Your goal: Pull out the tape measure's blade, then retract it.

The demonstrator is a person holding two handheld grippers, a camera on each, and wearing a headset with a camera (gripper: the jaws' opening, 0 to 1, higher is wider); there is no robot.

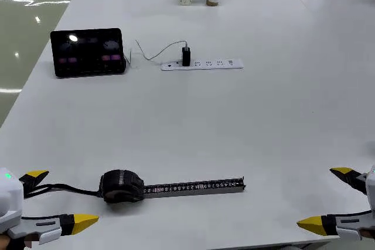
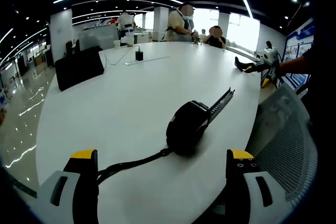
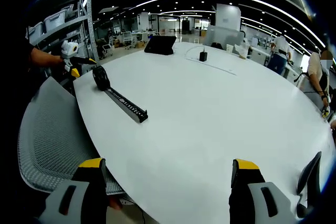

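Tape measure [image 1: 121, 186] on the bench [image 1: 234, 121], blade [image 1: 196, 187] out, both grippers clear of the case.
Black case lies near the bench's front edge, left of centre. The blade runs flat along the bench to the right, hook end free. Printed graduations and numerals show along the blade, too small to read. Black strap [image 1: 64, 189] trails left from the case, reaching in between the fingers [image 1: 85, 222] of the left gripper [image 1: 61, 198], which stand spread wide and grip nothing. Right gripper [image 1: 326, 198] sits at front right, well apart from the blade tip, fingers likewise spread and empty. Far side: dark tablet [image 1: 88, 51], white power strip [image 1: 202, 64] with black charger [image 1: 186, 57] plugged in.
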